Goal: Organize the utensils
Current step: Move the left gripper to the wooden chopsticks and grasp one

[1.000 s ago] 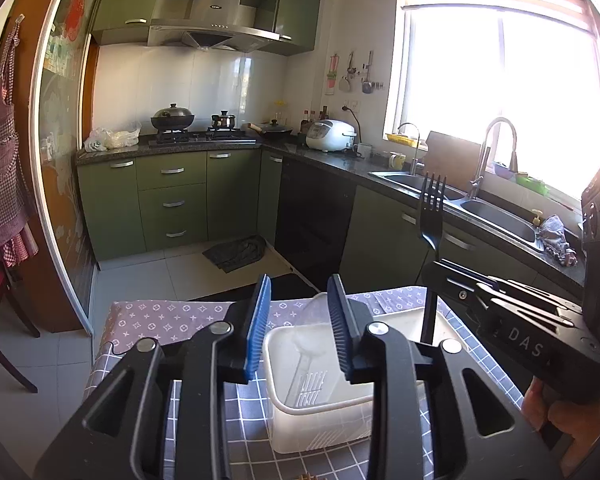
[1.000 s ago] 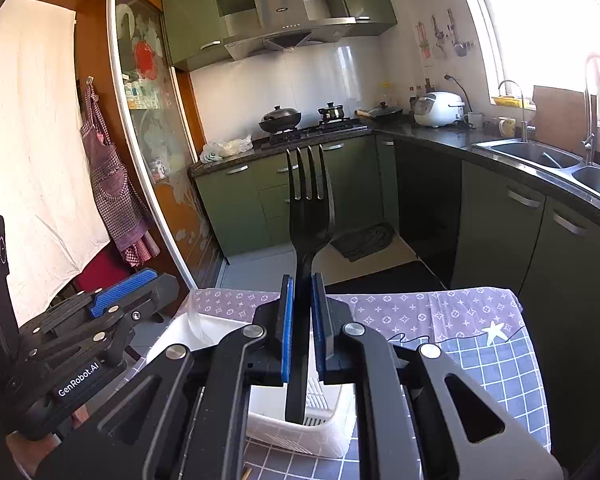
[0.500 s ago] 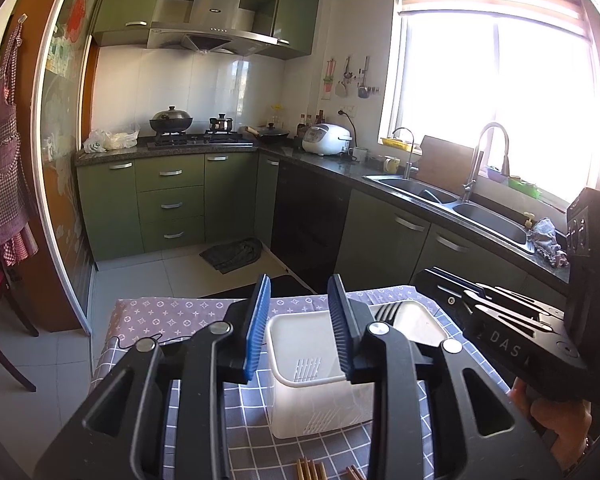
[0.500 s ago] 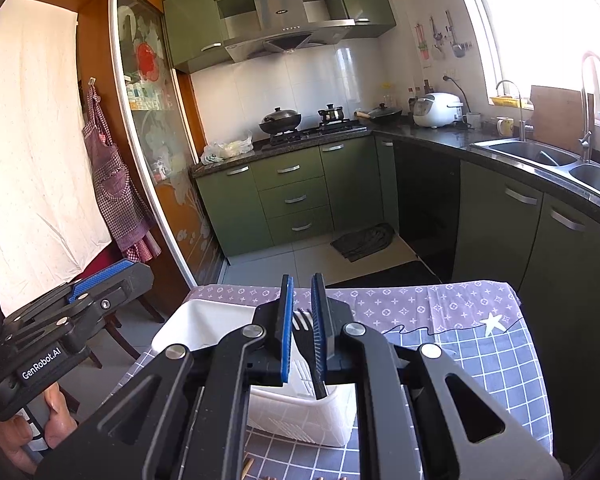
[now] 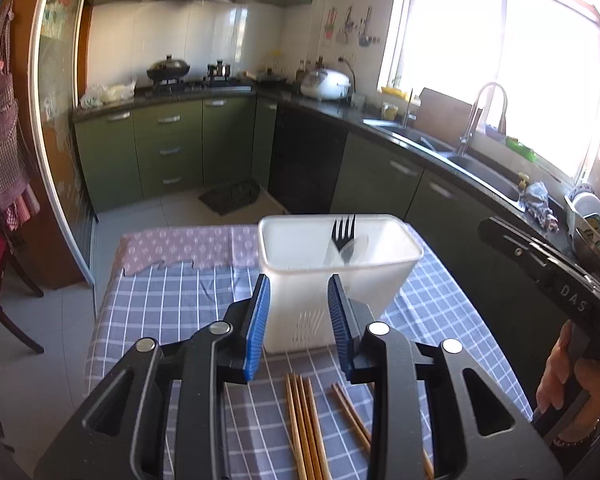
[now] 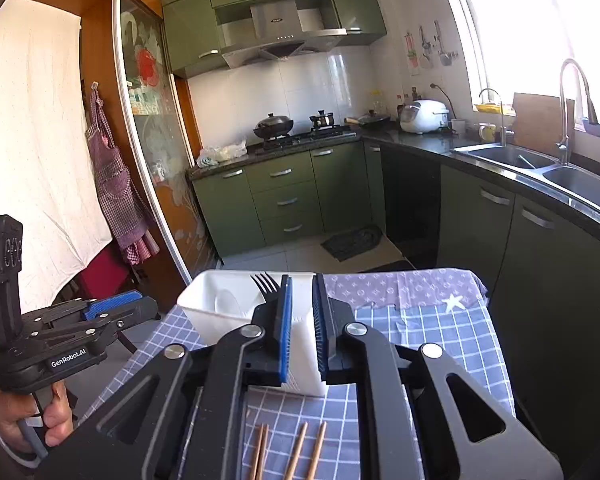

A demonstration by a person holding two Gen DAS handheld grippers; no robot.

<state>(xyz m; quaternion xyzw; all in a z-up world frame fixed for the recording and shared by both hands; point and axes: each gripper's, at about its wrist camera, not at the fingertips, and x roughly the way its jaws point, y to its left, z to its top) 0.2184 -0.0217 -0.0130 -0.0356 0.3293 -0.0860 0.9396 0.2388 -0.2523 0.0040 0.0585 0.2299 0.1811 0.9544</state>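
A: So, left to right from the left gripper (image 5: 296, 320). Its blue pads (image 5: 256, 328) stand apart with nothing between them. Straight ahead of the tips, just beyond them, sits the white container (image 5: 312, 292) on the checked tablecloth (image 5: 172, 312).

B: Fork position?

A: Black fork (image 5: 343, 236) stands inside the container, tines up, leaning at the far wall, ahead and a little right of the left gripper's tips. Below the jaws, wooden chopsticks (image 5: 304, 428) lie loose on the cloth, some bunched, others apart to their right.

B: And the other side?

A: At far right the right gripper's black body enters the left wrist view, its tips cut off there. In its own view the right gripper (image 6: 300, 324) has its pads parted by a narrow gap, gripping nothing. The container (image 6: 220, 308) is ahead and left of its tips; the fork (image 6: 266, 284) shows just beside the left pad, not touching that I can tell. Chopsticks (image 6: 296, 448) lie below its jaws.
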